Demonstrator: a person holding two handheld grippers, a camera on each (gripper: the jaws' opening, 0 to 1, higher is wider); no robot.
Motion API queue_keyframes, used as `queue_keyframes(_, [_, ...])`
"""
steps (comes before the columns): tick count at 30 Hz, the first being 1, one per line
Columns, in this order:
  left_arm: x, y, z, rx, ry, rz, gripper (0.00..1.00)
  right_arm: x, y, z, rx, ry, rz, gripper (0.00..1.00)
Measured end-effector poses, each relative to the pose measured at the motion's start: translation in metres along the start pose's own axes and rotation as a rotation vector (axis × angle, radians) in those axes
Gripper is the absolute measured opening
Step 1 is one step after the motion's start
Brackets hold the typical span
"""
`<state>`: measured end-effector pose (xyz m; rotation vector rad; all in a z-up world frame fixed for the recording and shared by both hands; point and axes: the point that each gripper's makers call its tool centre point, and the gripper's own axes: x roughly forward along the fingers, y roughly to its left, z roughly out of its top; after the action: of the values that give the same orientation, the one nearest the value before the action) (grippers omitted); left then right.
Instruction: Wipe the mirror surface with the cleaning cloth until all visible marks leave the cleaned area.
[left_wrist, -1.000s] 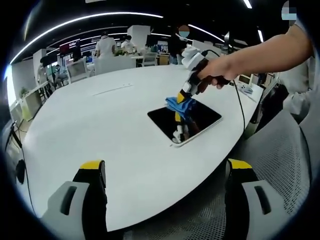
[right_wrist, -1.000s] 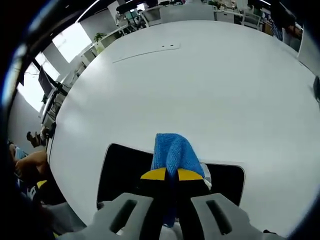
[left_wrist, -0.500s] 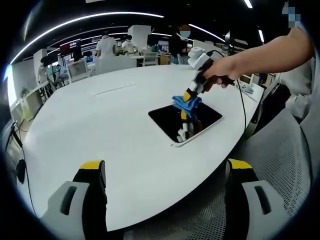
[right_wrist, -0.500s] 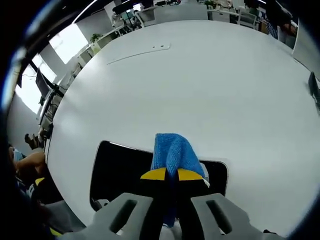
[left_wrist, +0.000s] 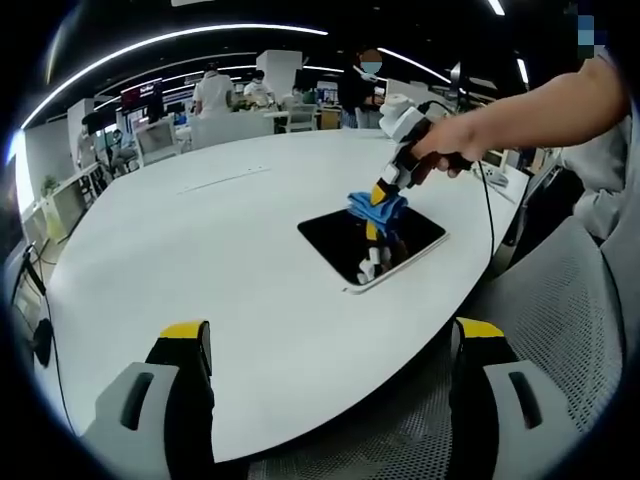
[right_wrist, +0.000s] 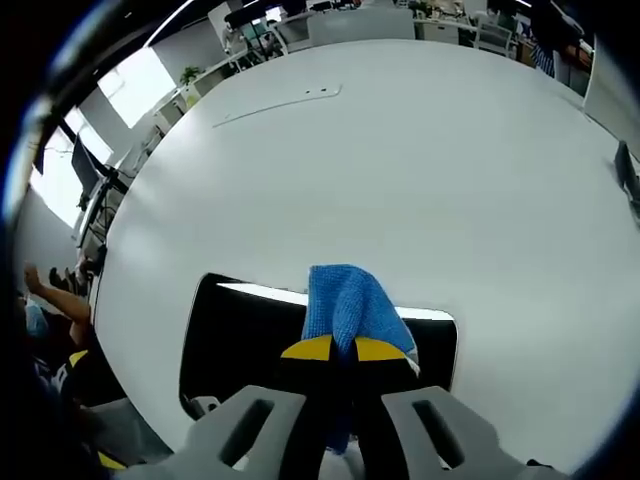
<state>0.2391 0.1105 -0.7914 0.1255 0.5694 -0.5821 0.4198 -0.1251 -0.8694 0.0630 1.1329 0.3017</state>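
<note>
Pinching a blue cleaning cloth (right_wrist: 344, 307), the right gripper (right_wrist: 335, 352) is pressing it onto the mirror (left_wrist: 340, 240); the left gripper (left_wrist: 325, 345) is hanging spread, well apart from the mirror.

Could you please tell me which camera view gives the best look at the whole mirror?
The left gripper view: the mirror lies whole on the white table. In the right gripper view the cloth and the right hand-held gripper hide its middle.

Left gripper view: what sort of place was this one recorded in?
Most likely an open-plan office or lab. A large white table holds the mirror, people stand among desks and white chairs in the background, and long strip lights run across the dark ceiling.
</note>
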Motion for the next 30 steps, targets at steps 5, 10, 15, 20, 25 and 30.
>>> queue_keyframes(5, [0.0, 0.0, -0.001, -0.002, 0.003, 0.002, 0.99, -0.007, 0.001, -0.012, 0.021, -0.001, 0.004, 0.0])
queue_keyframes(10, [-0.001, 0.0, 0.002, -0.006, -0.014, 0.001, 0.99, -0.009, 0.004, -0.02, 0.022, -0.005, 0.009, 0.0])
queue_keyframes(15, [0.0, -0.001, -0.002, -0.013, 0.007, 0.0, 0.99, -0.016, 0.007, -0.033, 0.03, -0.007, 0.017, 0.0])
queue_keyframes(20, [0.001, 0.0, -0.001, -0.007, -0.003, 0.006, 0.99, -0.023, 0.008, -0.044, 0.043, -0.008, 0.031, 0.0])
queue_keyframes(25, [0.0, 0.004, 0.003, 0.002, -0.026, 0.02, 0.99, -0.024, 0.008, -0.053, 0.037, -0.01, 0.041, 0.0])
queue_keyframes(30, [0.001, 0.007, 0.002, 0.01, -0.026, 0.028, 0.99, -0.027, 0.011, -0.06, 0.053, -0.013, 0.049, 0.0])
